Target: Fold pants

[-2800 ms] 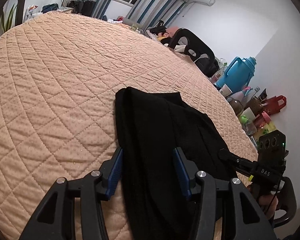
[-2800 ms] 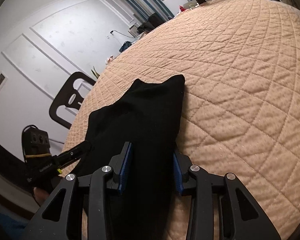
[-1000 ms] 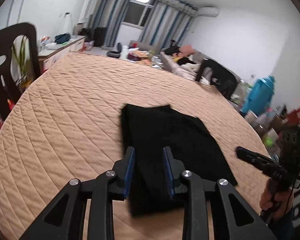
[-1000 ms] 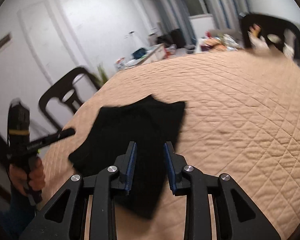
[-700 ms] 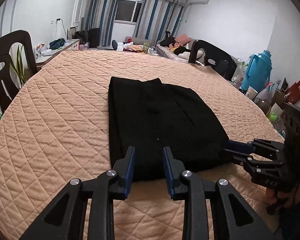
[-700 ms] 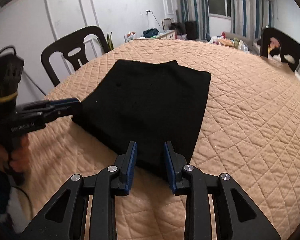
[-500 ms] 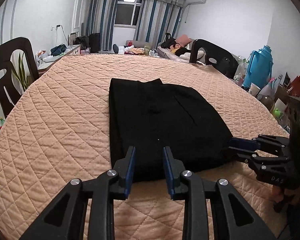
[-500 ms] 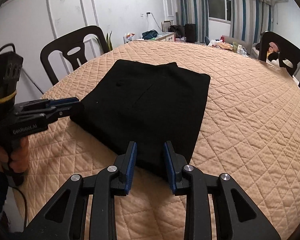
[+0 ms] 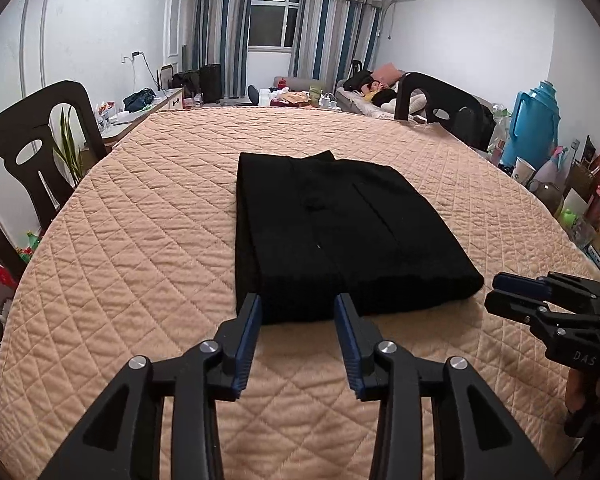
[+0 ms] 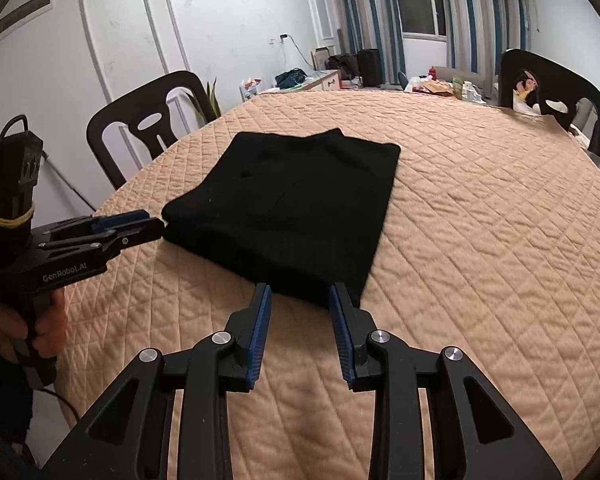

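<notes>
The black pants (image 9: pixel 332 232) lie folded into a flat rectangle on the peach quilted table cover (image 9: pixel 140 240); they also show in the right wrist view (image 10: pixel 296 208). My left gripper (image 9: pixel 298 304) is open and empty, its tips just short of the pants' near edge. My right gripper (image 10: pixel 300 292) is open and empty at the pants' near right corner. From the left wrist view the right gripper (image 9: pixel 500 292) sits off the pants' right corner. From the right wrist view the left gripper (image 10: pixel 152 226) sits beside the left corner.
Black chairs stand at the table's left (image 9: pixel 24 152) and far right (image 9: pixel 440 100). A blue thermos (image 9: pixel 536 120) and assorted bottles and bags (image 9: pixel 572 196) stand right of the table. A sofa and curtained window (image 9: pixel 268 20) lie beyond.
Both grippers have let go of the pants and drawn back toward the near table edge. The pants now lie flat and folded. The jaws stand slightly wider than half a second ago.
</notes>
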Motion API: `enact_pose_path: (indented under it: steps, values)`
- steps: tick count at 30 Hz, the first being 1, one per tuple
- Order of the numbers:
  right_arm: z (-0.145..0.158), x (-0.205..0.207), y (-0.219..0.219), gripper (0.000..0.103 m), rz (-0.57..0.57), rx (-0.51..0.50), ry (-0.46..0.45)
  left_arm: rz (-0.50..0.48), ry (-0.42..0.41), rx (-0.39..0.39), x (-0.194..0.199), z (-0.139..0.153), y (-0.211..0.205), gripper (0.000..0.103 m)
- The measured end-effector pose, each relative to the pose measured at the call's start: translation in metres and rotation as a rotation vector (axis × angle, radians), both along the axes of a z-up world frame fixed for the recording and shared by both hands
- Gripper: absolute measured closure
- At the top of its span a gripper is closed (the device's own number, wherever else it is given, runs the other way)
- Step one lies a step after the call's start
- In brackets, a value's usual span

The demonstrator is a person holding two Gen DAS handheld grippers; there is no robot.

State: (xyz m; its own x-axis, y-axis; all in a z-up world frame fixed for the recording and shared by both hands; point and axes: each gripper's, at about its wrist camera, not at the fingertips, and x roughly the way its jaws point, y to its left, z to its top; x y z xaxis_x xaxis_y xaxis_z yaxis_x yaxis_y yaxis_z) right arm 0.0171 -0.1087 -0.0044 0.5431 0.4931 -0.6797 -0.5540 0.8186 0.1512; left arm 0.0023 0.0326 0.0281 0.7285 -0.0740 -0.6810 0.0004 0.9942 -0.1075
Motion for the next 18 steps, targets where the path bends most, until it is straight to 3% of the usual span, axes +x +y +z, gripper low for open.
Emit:
enact_pose_path:
  steps: [12,18]
  values:
    - [-0.01,-0.019,-0.013,0.066,-0.059,-0.084,-0.02,0.017,0.024,0.028,-0.014,-0.008,-0.004,0.056]
    - [-0.001,-0.014,-0.005,0.066,-0.039,-0.042,-0.057,-0.001,-0.02,0.009,-0.003,0.001,-0.006,0.056]
